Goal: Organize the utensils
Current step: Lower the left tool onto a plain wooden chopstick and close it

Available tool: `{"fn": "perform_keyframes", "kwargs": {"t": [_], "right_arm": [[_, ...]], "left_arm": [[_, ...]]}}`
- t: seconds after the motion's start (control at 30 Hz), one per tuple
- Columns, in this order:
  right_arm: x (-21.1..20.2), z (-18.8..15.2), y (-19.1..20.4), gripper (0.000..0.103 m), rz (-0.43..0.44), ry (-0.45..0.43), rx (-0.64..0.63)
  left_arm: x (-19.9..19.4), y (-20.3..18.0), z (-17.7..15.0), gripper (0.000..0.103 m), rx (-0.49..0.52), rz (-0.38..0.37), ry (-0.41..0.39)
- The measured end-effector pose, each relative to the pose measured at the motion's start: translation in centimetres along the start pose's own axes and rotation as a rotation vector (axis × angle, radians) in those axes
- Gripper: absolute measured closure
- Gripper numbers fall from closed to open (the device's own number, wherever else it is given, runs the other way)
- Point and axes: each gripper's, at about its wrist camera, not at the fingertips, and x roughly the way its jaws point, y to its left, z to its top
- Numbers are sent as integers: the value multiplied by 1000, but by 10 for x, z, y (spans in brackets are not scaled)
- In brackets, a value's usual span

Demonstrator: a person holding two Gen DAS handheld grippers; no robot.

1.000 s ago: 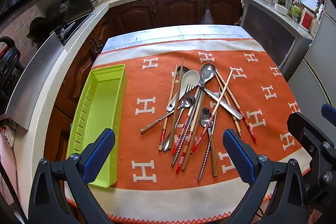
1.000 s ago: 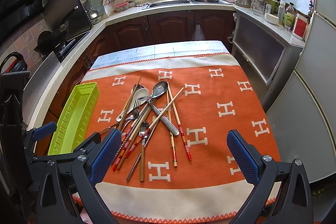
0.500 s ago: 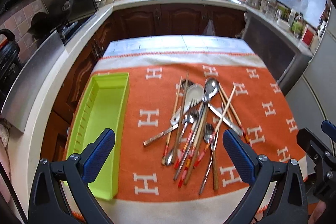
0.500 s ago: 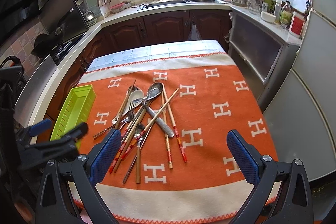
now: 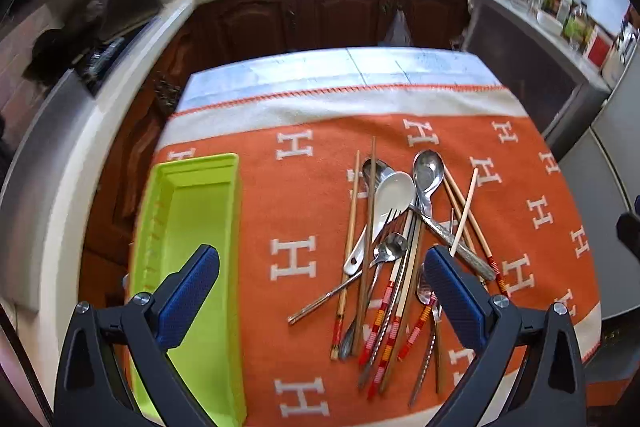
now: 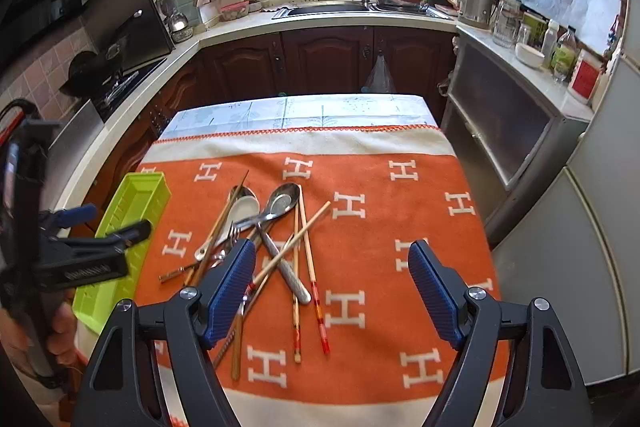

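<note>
A pile of utensils (image 5: 394, 247) lies on the orange cloth (image 5: 312, 187): metal spoons, a white ceramic spoon (image 5: 390, 201), a fork and several chopsticks. It also shows in the right wrist view (image 6: 260, 239). An empty lime-green tray (image 5: 192, 247) lies left of the pile, also in the right wrist view (image 6: 128, 223). My left gripper (image 5: 320, 301) is open and empty, above the cloth between tray and pile. My right gripper (image 6: 332, 291) is open and empty, above the pile's near right side.
The table (image 6: 296, 107) stands in a kitchen. Counters run along the left (image 6: 132, 83), the back with a sink (image 6: 328, 9), and the right (image 6: 532, 75). Dark cabinets (image 6: 320, 63) stand behind the table. A grey appliance (image 6: 592, 247) is close on the right.
Both grippers have moved forward over the table. The left gripper has tilted down toward the tray and pile. The utensils and tray have not moved.
</note>
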Motion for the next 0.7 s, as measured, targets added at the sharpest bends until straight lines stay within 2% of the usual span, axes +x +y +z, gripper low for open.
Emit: {"fn": "perform_keyframes", "kwargs": {"t": [0.17, 0.27, 0.43, 0.63, 0.7], "right_arm": [[39, 12, -5, 27, 58, 48, 48], [67, 13, -6, 29, 97, 80, 85], [117, 5, -10, 35, 128, 135, 142], [165, -18, -14, 41, 168, 211, 185], [178, -24, -15, 43, 176, 233, 191]], "left_arm": [[40, -9, 9, 17, 25, -38, 50], [67, -14, 13, 32, 45, -49, 85], [109, -19, 14, 66, 58, -88, 167], [136, -23, 9, 83, 58, -119, 202], [138, -23, 8, 84, 55, -126, 193]]}}
